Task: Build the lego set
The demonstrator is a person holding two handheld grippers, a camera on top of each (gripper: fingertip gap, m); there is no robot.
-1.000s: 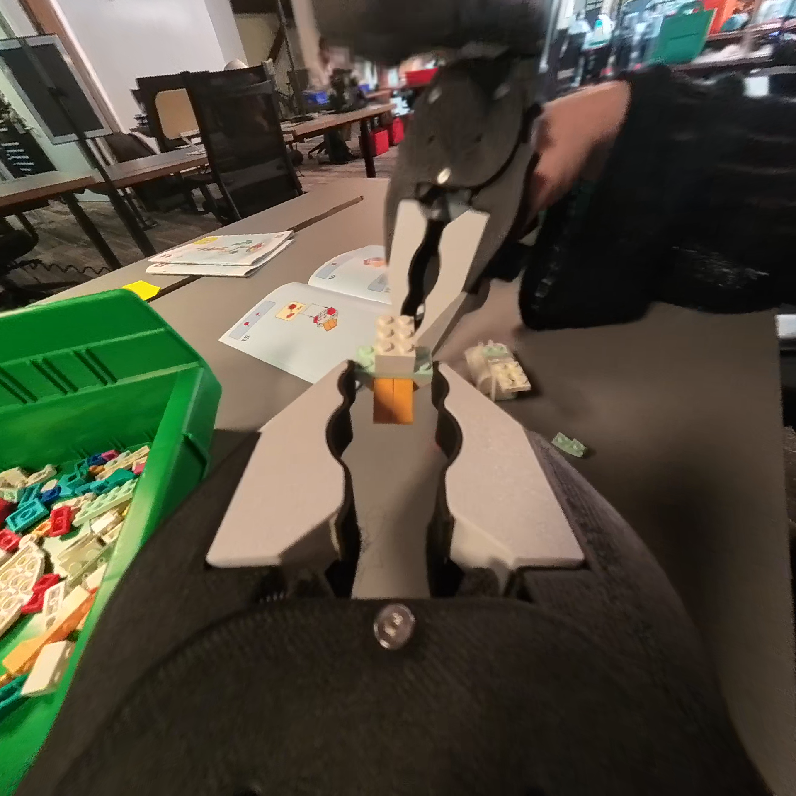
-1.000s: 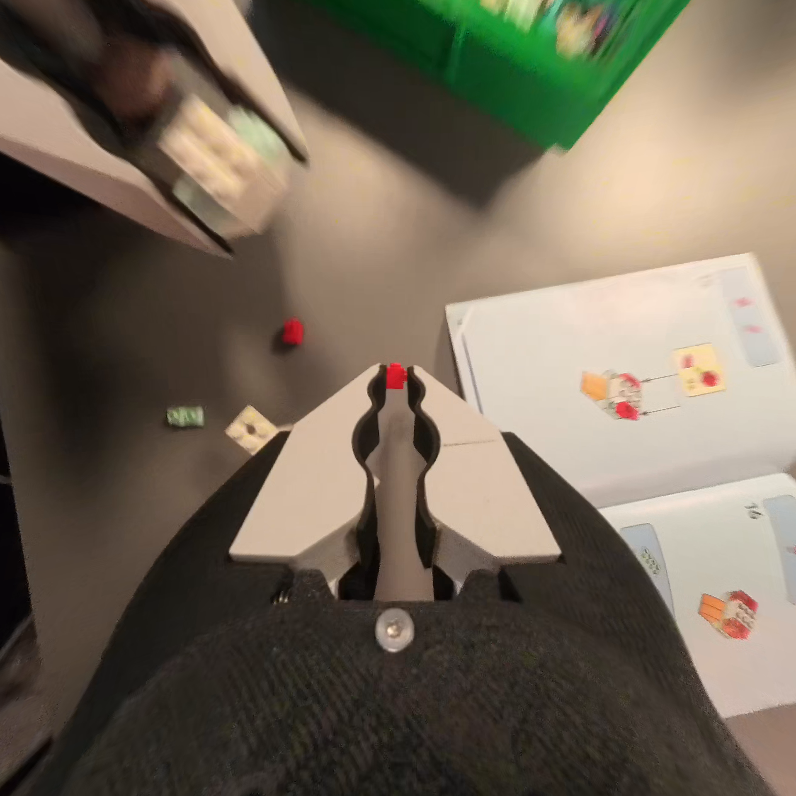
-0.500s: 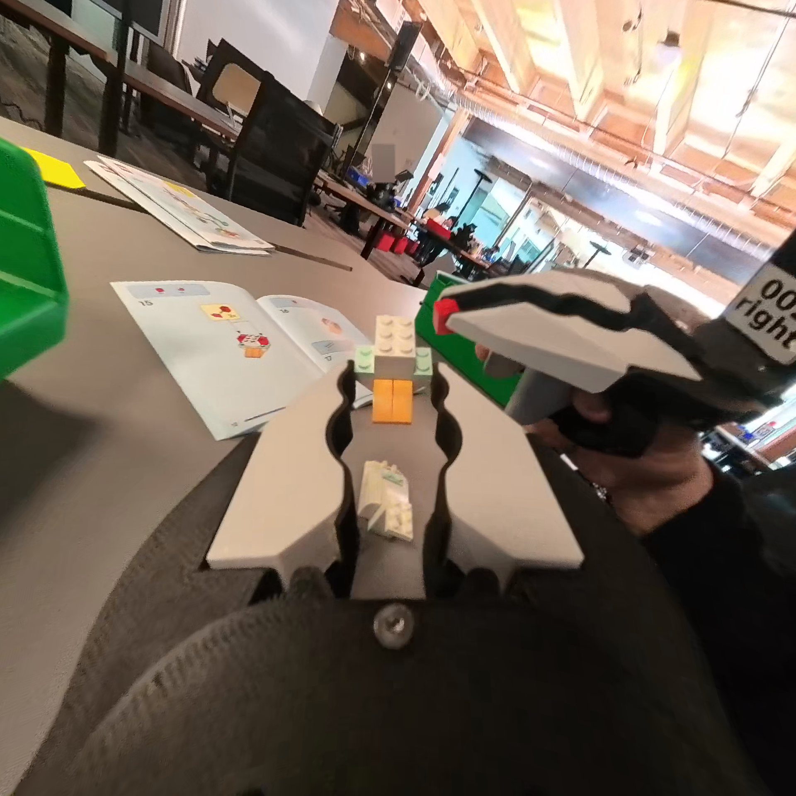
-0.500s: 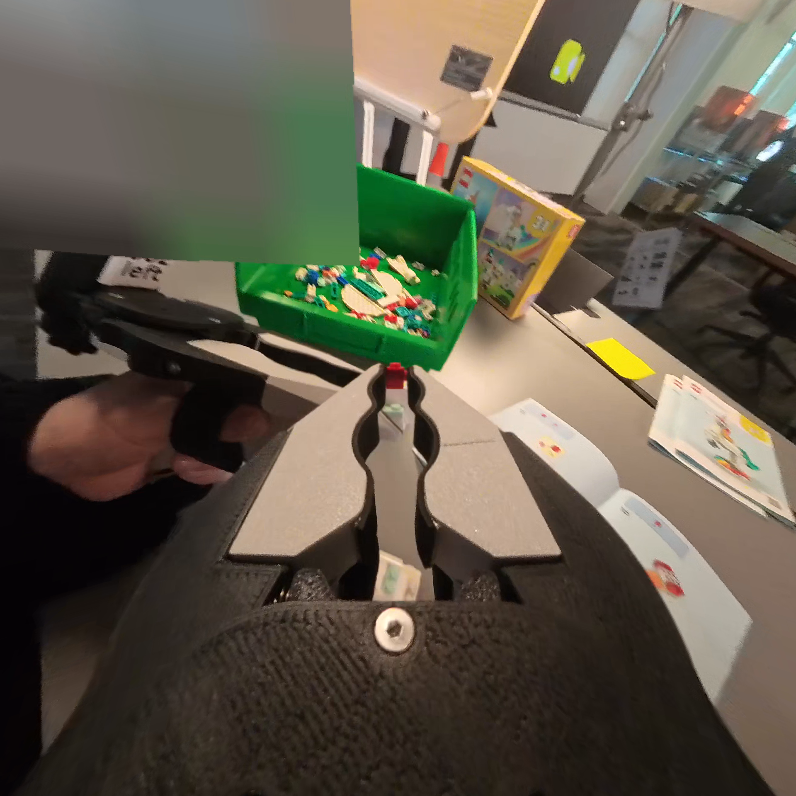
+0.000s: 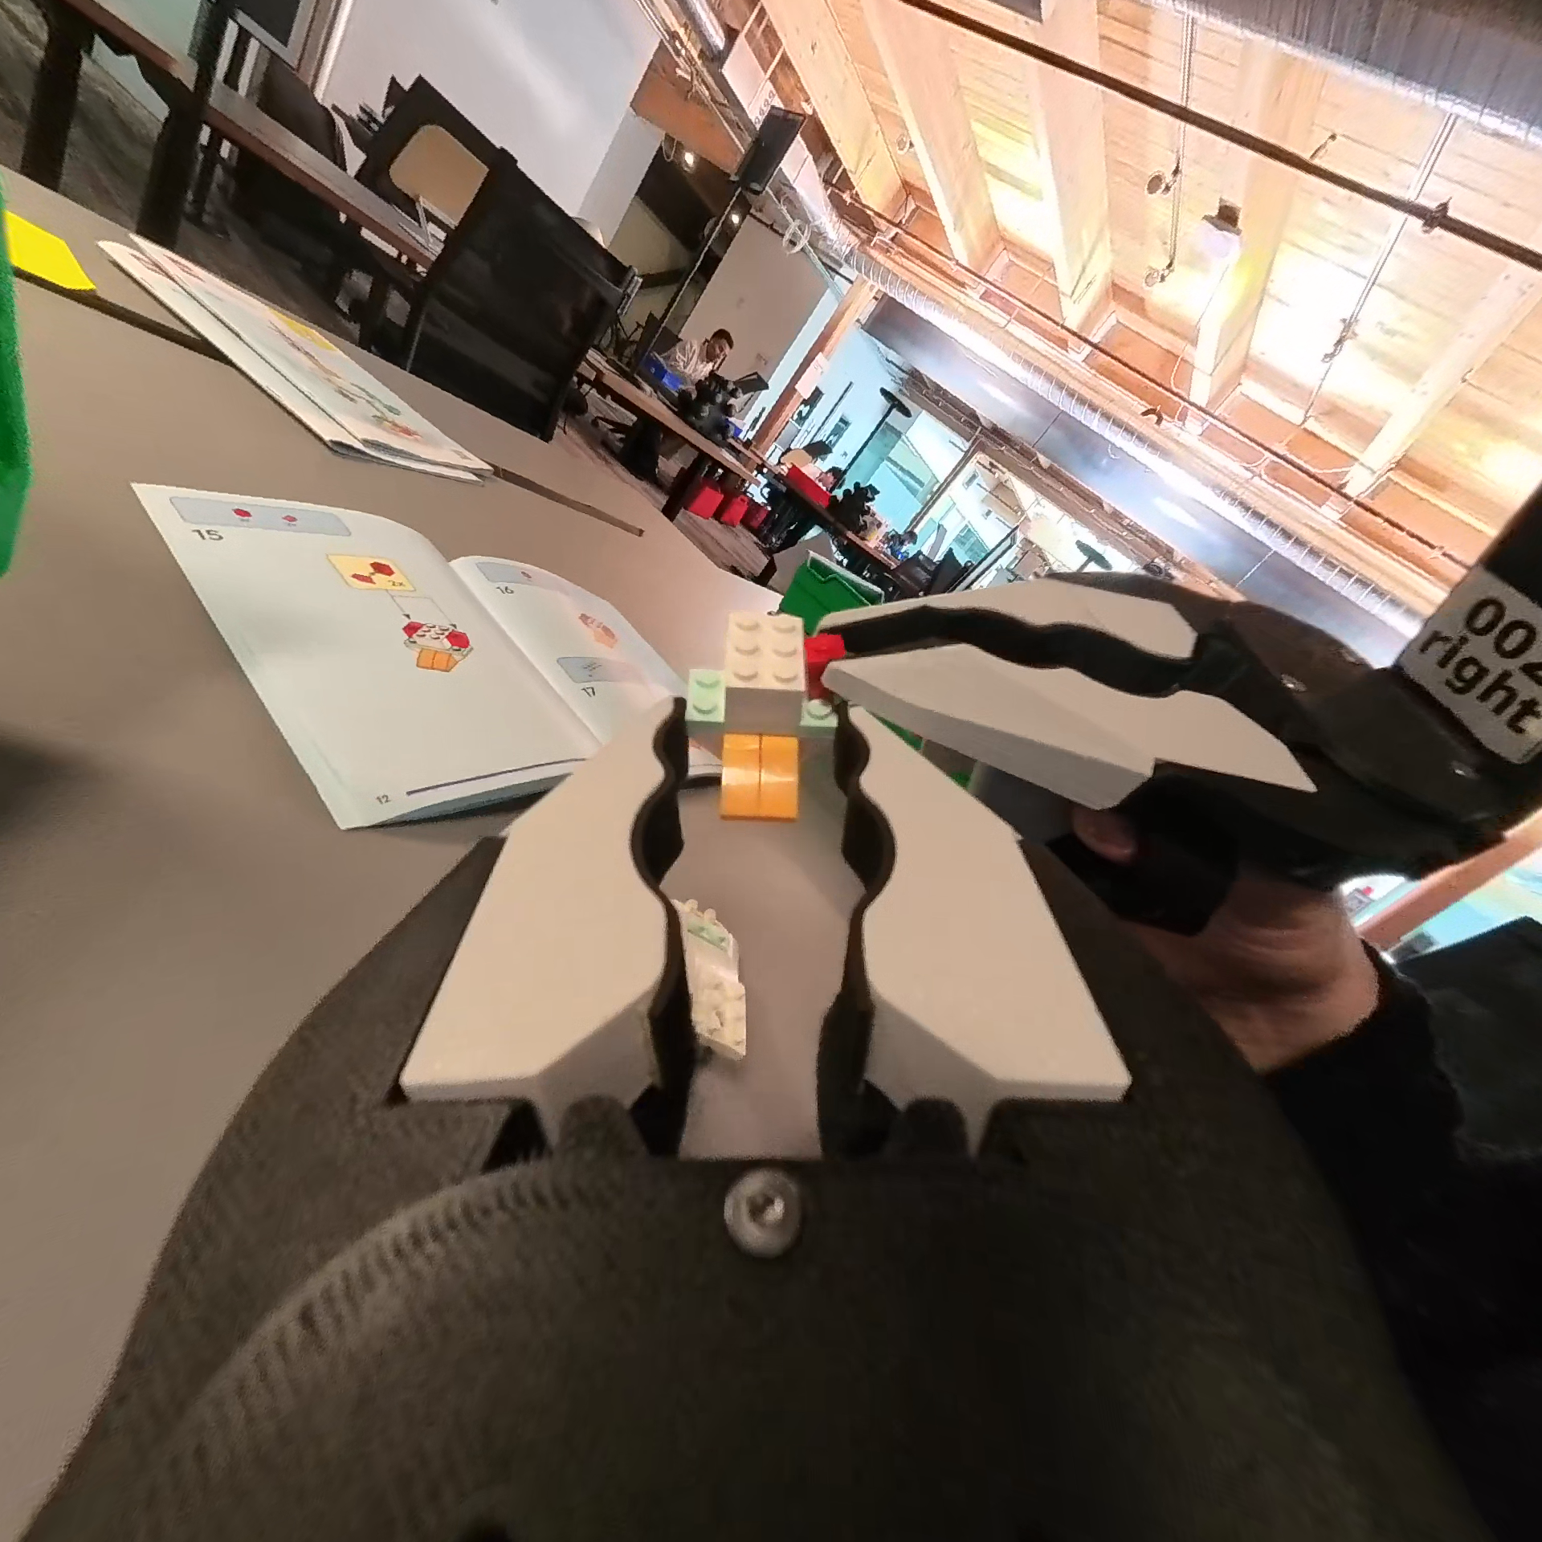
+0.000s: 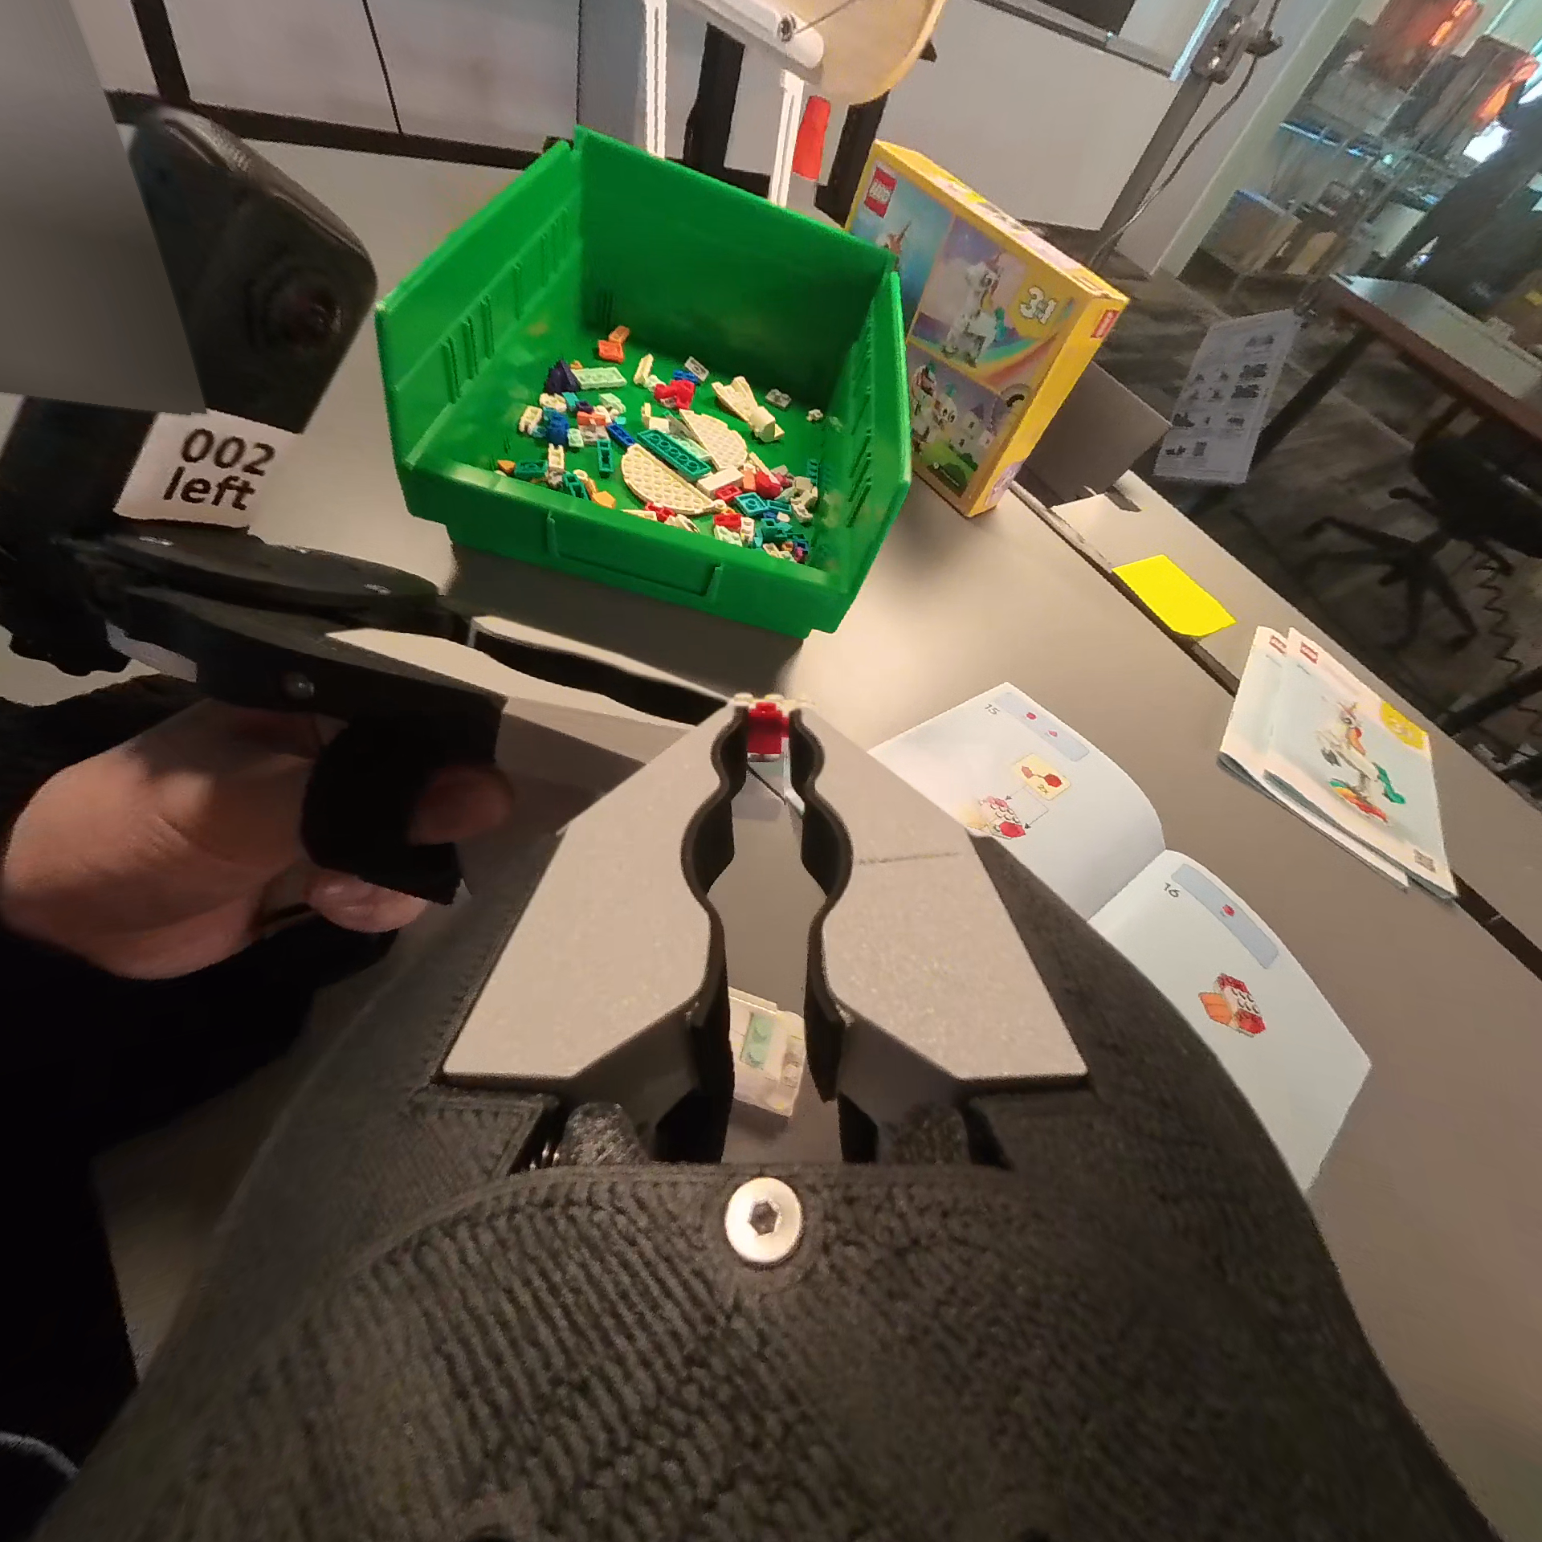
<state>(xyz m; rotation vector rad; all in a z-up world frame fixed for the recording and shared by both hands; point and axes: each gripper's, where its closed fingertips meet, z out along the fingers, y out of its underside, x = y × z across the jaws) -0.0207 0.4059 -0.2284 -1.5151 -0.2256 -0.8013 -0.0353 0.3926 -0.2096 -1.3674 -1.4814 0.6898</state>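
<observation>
My left gripper (image 5: 761,738) is shut on a small lego assembly (image 5: 763,680): a white brick on a pale green plate with orange pieces below, held above the table. My right gripper (image 5: 828,677) comes in from the right, shut on a small red brick (image 5: 826,672). The red brick touches the assembly's right side, above the green plate. In the right wrist view the red brick (image 6: 766,724) sits at my right gripper's tips (image 6: 766,719), and the left gripper (image 6: 724,702) reaches in from the left. The assembly is mostly hidden there.
A white and green sub-assembly (image 5: 713,993) lies on the grey table below the grippers. An open instruction booklet (image 6: 1168,918) lies to the right, closed booklets (image 6: 1335,768) beyond it. A green bin (image 6: 859,467) of loose bricks, a yellow set box (image 6: 993,334) and a yellow note (image 6: 1172,592) stand farther back. Less than 4 cm separates the two grippers' tips.
Both grippers tilted up from facing the table to near level. My right gripper brought the red brick in from the right until it touches the assembly held by my left gripper.
</observation>
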